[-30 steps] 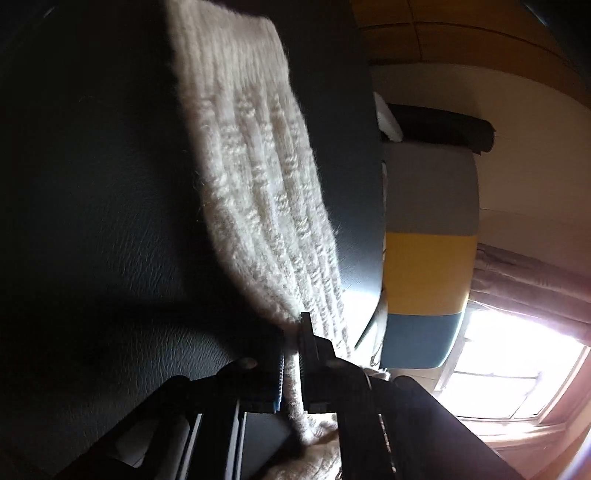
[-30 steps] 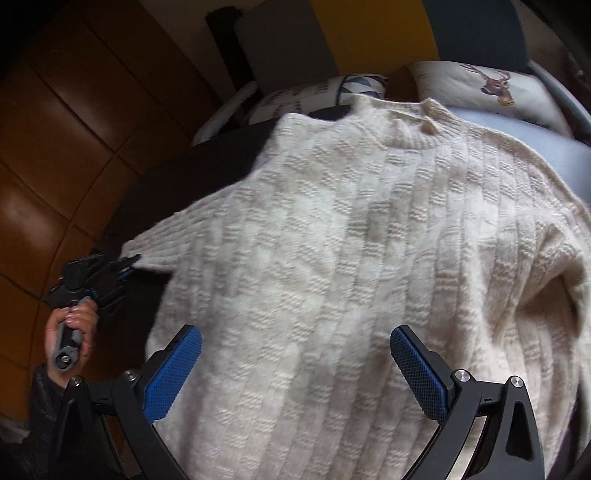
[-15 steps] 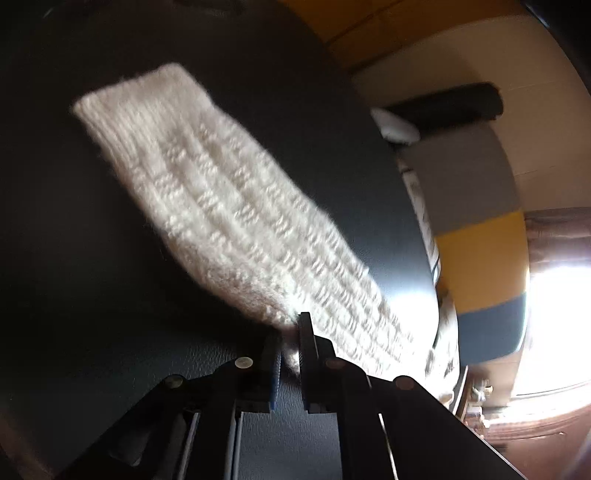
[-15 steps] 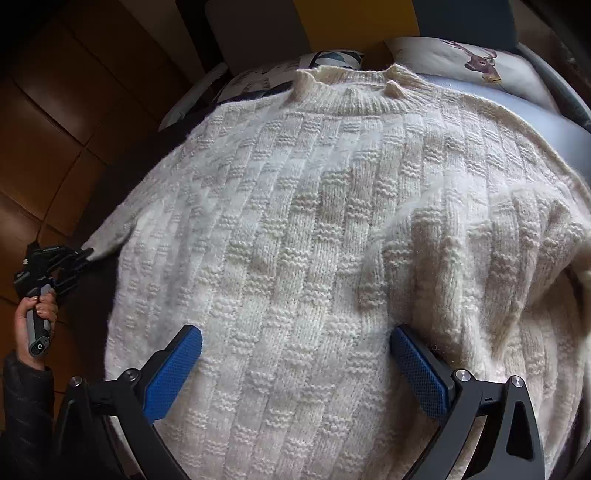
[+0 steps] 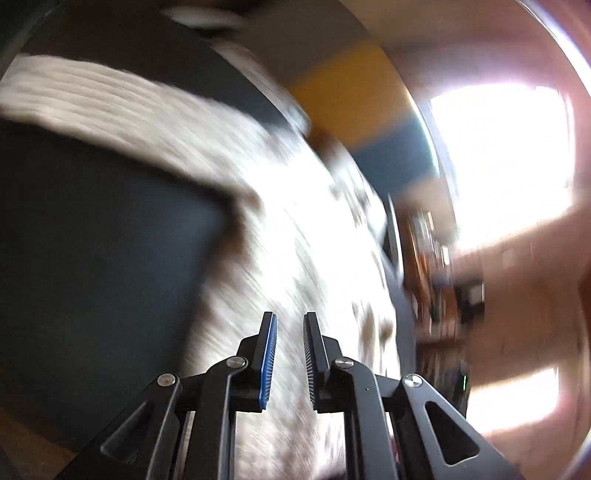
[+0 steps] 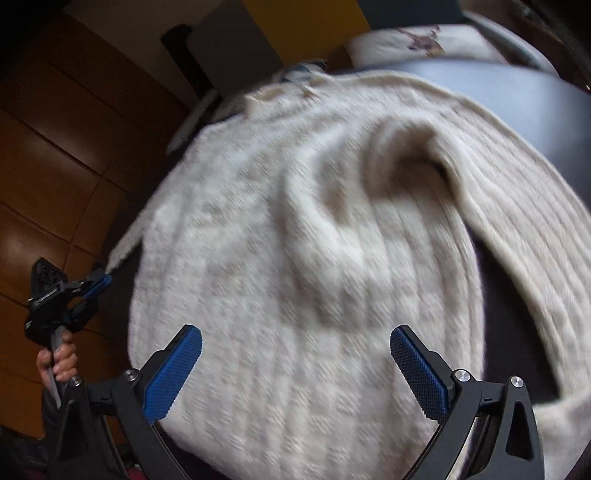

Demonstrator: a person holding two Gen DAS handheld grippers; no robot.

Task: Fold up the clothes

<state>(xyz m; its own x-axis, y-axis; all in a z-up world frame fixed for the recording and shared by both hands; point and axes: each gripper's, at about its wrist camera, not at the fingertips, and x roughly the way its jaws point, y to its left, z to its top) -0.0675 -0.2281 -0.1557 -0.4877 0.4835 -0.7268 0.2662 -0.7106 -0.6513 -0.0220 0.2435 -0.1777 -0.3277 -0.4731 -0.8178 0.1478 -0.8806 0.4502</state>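
While the right gripper (image 6: 295,373) hangs with its blue pads spread wide and nothing between them, the cream knit sweater (image 6: 314,251) lies rumpled just beyond on the dark table (image 6: 546,110). The left gripper (image 5: 287,360) has only a narrow empty gap between its fingers, over the sweater's blurred body, one sleeve (image 5: 96,107) stretching away left.

A dark leather-like table top (image 5: 92,266) is lying under everything. Far across it, a deer-print cushion (image 6: 417,40) is resting against a grey, yellow and blue backrest (image 6: 303,22). Brown floor tiles (image 6: 48,166) are showing on the left; a bright window (image 5: 506,155) is glaring at the right.
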